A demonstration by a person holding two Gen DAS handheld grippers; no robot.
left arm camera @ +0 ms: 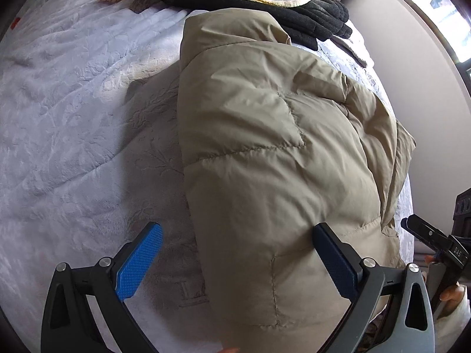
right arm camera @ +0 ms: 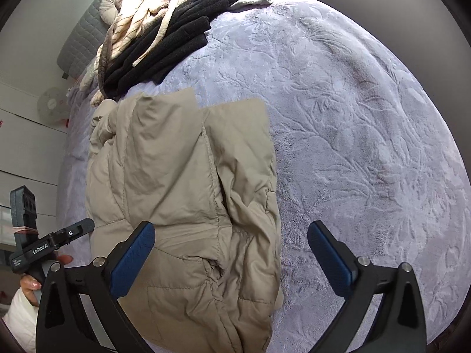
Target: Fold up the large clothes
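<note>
We're hovering both grippers over the tan puffer jacket point(right arm camera: 182, 194); left gripper point(left arm camera: 238, 253) is gaping wide with nothing pinched, straddling the jacket's near edge, probably lining up a fresh grab; right gripper point(right arm camera: 231, 250) is spread wide too, gripping nothing, its pads above the jacket's near right edge; the jacket's lying folded lengthwise on the lilac bedspread point(right arm camera: 353, 147); farther back, black and cream clothes point(right arm camera: 164, 38) are waiting in a heap, likely next.

"GenRobot.AI" in white on left gripper point(right arm camera: 53, 245) body, at 8 o'clock; "DAS" on right gripper point(left arm camera: 456, 250) body, 4 o'clock.
</note>
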